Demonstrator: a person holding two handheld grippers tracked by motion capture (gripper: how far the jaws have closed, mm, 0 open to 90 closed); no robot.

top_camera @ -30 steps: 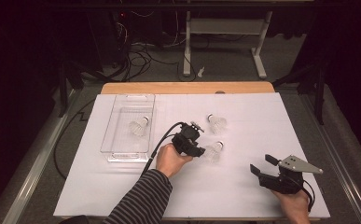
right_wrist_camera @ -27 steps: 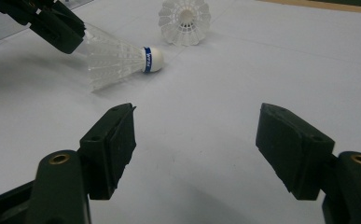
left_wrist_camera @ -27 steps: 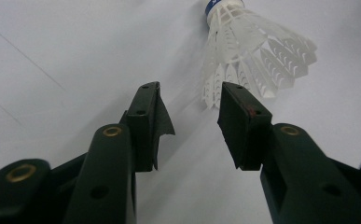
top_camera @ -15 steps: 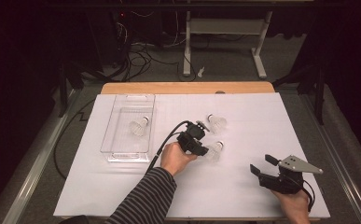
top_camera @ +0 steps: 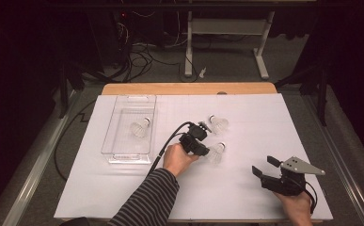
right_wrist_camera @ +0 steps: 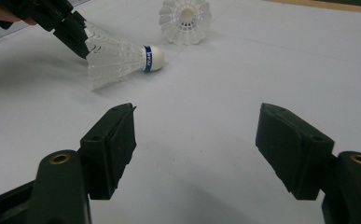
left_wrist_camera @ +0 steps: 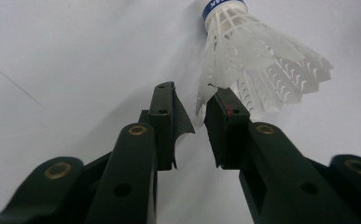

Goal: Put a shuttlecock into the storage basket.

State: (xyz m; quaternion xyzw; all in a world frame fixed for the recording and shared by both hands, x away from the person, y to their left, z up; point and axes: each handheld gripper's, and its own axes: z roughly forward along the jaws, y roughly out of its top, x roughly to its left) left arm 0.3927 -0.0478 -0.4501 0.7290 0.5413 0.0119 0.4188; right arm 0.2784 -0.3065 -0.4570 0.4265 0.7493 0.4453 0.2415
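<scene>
Shuttlecock (blue band, lettering unreadable) between closing left gripper; right gripper apart.

Looks like a lab or test room: dark floor strewn with cables at 11 o'clock, metal-legged workbench frame at 12, wooden table under a white gridded sheet, hand-held recording rigs.
</scene>
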